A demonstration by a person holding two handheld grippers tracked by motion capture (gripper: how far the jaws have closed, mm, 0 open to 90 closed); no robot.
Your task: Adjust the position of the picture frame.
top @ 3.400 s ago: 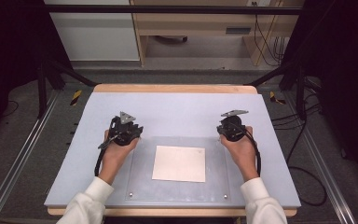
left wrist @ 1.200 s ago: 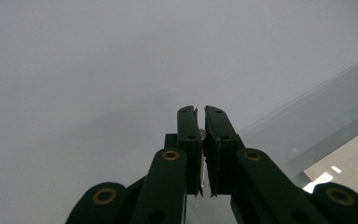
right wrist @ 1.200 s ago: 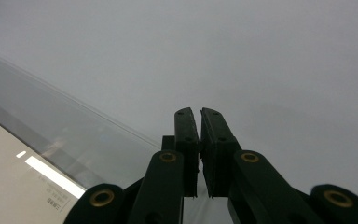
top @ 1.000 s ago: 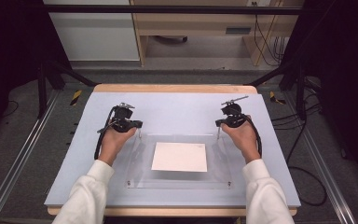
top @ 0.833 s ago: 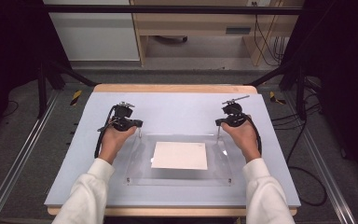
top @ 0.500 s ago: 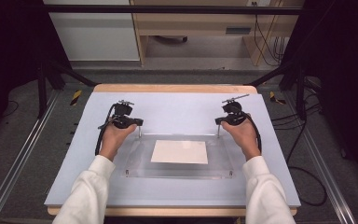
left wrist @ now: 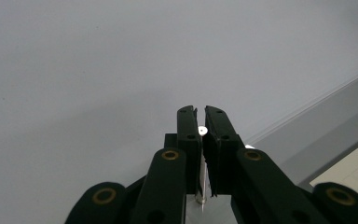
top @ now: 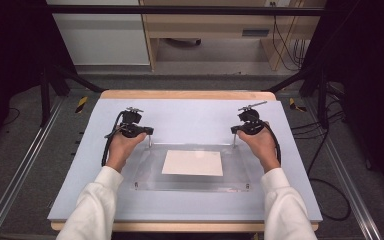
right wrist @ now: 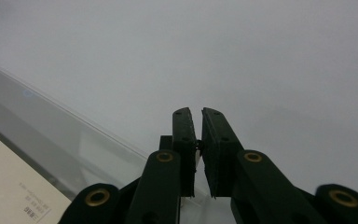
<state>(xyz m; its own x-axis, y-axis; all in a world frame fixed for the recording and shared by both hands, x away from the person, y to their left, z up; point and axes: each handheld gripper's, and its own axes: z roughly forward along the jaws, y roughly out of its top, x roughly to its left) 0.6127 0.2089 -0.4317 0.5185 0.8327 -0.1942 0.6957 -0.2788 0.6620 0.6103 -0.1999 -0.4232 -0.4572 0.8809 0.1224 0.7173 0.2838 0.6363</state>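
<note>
The left tool (top: 149,133) is closed on a thin metal post (top: 150,142) at the far left corner of a clear acrylic sheet (top: 192,182); in the left gripper view that post (left wrist: 201,186) runs up between the nearly touching jaws. The right tool (top: 234,131) is likewise clamped on the far right corner post (top: 235,141). The sheet sits on the light blue surface (top: 195,117), its far edge raised, near edge down toward the person. A white paper (top: 192,163) lies under the middle of the sheet. White sleeves (top: 95,205) cover both forearms.
</note>
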